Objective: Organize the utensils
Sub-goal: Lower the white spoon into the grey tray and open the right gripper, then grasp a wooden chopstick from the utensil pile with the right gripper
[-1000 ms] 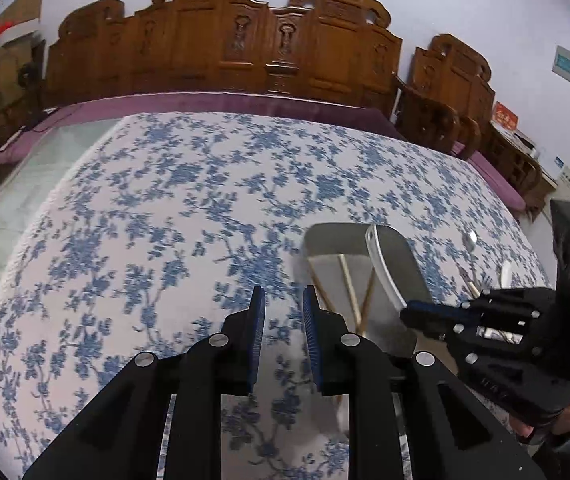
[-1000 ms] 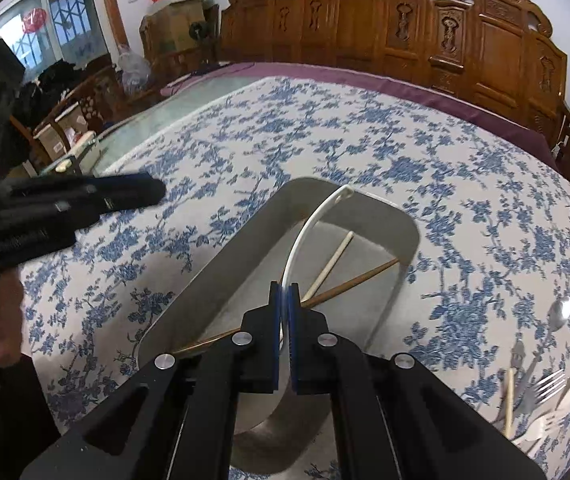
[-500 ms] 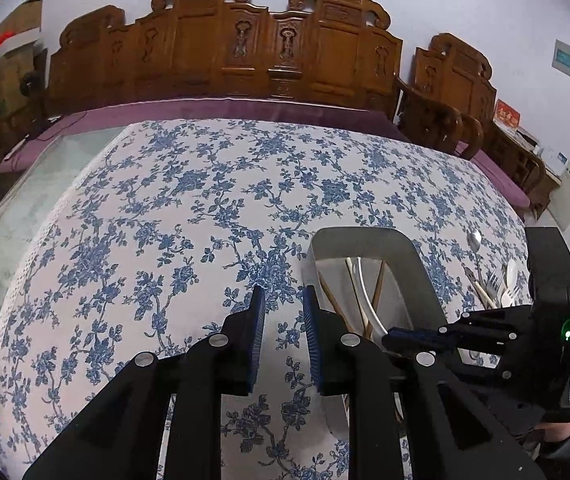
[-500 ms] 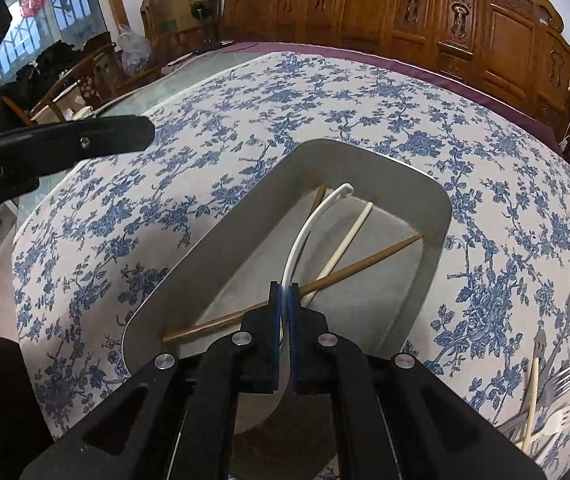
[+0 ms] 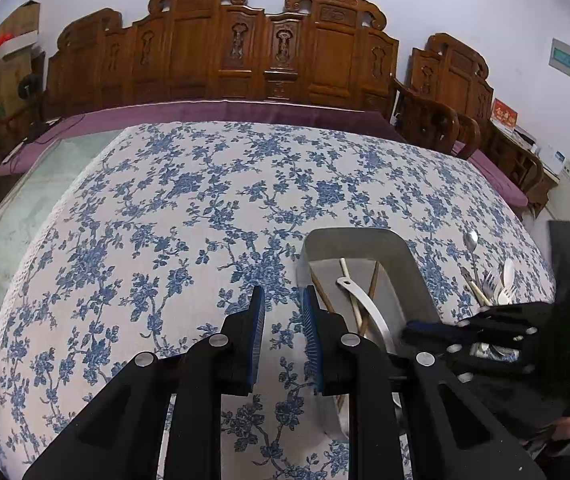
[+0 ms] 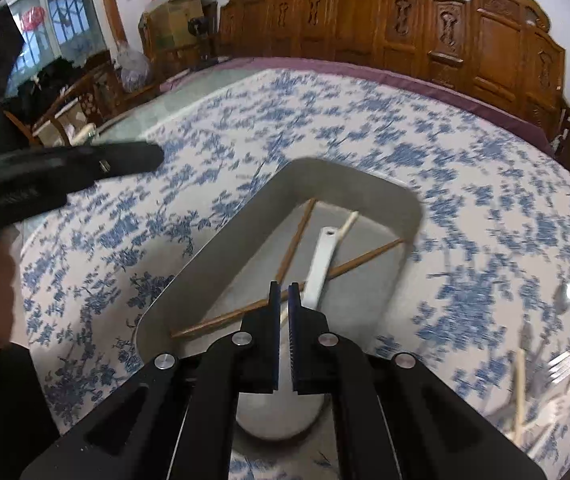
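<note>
A grey metal tray point(image 6: 369, 184) sits on the blue-flowered tablecloth and holds a white spoon point(image 6: 323, 262), brown chopsticks point(image 6: 365, 258) and a pale chopstick point(image 6: 347, 222). My right gripper point(image 6: 283, 294) hovers over the tray's near end with a small gap between its jaws, empty; the white spoon lies flat in the tray just beyond the tips. My left gripper point(image 5: 283, 300) is open and empty, over the cloth just left of the tray point(image 5: 413, 268). The spoon also shows in the left wrist view point(image 5: 359, 292).
A pile of utensils lies on the cloth right of the tray: a metal spoon point(image 5: 471, 240), forks point(image 5: 493, 284) and a white spoon point(image 5: 508, 270), blurred in the right wrist view point(image 6: 557, 368). Carved wooden chairs point(image 5: 245, 52) line the far table edge.
My right gripper has opened slightly and let go of the white spoon, which now lies flat in the tray. The right gripper has drawn back a little. The left gripper stays open.
</note>
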`<action>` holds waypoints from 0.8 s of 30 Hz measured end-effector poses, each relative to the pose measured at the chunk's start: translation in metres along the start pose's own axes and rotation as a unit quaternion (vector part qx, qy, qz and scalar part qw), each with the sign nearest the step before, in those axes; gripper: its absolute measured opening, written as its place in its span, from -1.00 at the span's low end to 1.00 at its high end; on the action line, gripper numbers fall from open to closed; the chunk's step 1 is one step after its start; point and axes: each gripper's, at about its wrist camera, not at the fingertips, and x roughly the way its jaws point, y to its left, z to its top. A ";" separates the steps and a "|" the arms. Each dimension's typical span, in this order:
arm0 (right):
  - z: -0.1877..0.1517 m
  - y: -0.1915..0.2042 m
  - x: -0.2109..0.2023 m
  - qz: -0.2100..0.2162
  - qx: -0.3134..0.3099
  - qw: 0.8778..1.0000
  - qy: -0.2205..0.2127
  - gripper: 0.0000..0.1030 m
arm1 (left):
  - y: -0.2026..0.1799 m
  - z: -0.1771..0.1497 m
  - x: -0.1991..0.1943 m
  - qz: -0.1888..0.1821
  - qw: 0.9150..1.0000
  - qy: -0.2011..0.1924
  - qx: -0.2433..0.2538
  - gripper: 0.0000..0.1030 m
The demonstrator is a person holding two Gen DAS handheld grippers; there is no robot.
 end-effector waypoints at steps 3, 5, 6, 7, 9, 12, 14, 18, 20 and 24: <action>-0.008 -0.014 -0.030 -0.006 0.006 1.000 -0.015 -0.90 | -0.009 -0.001 -0.002 -0.003 1.000 -0.003 0.008 -0.44; -0.017 -0.026 -0.049 -0.023 0.002 1.000 -0.019 -0.90 | -0.017 -0.002 -0.002 -0.006 1.000 -0.002 0.016 -0.39; -0.022 -0.031 -0.055 -0.030 0.003 0.999 -0.020 -0.90 | -0.022 -0.003 -0.002 -0.008 1.000 -0.001 0.019 -0.32; -0.027 -0.039 -0.062 -0.037 0.005 0.999 -0.019 -0.90 | -0.026 -0.005 -0.002 -0.009 1.000 0.000 0.021 -0.28; -0.042 -0.057 -0.077 -0.057 0.009 0.998 -0.015 -0.90 | -0.036 -0.008 -0.001 -0.013 0.999 0.003 0.029 -0.11; -0.063 -0.084 -0.090 -0.084 0.019 0.996 -0.003 -0.81 | -0.054 -0.014 -0.001 -0.016 0.999 0.004 0.044 -0.03; -0.077 -0.100 -0.095 -0.095 0.030 0.995 0.003 -0.70 | -0.065 -0.019 0.000 -0.021 0.998 0.007 0.053 -0.03; -0.101 -0.121 -0.094 -0.106 0.040 0.993 0.028 -0.70 | -0.083 -0.026 0.002 -0.041 0.997 0.016 0.061 -0.03; -0.108 -0.127 -0.089 -0.108 0.043 0.992 0.040 -0.70 | -0.092 -0.029 0.002 -0.043 0.997 0.016 0.068 -0.03; -0.117 -0.138 -0.077 -0.112 0.048 0.991 0.063 -0.70 | -0.104 -0.033 0.002 -0.046 0.996 0.016 0.078 -0.03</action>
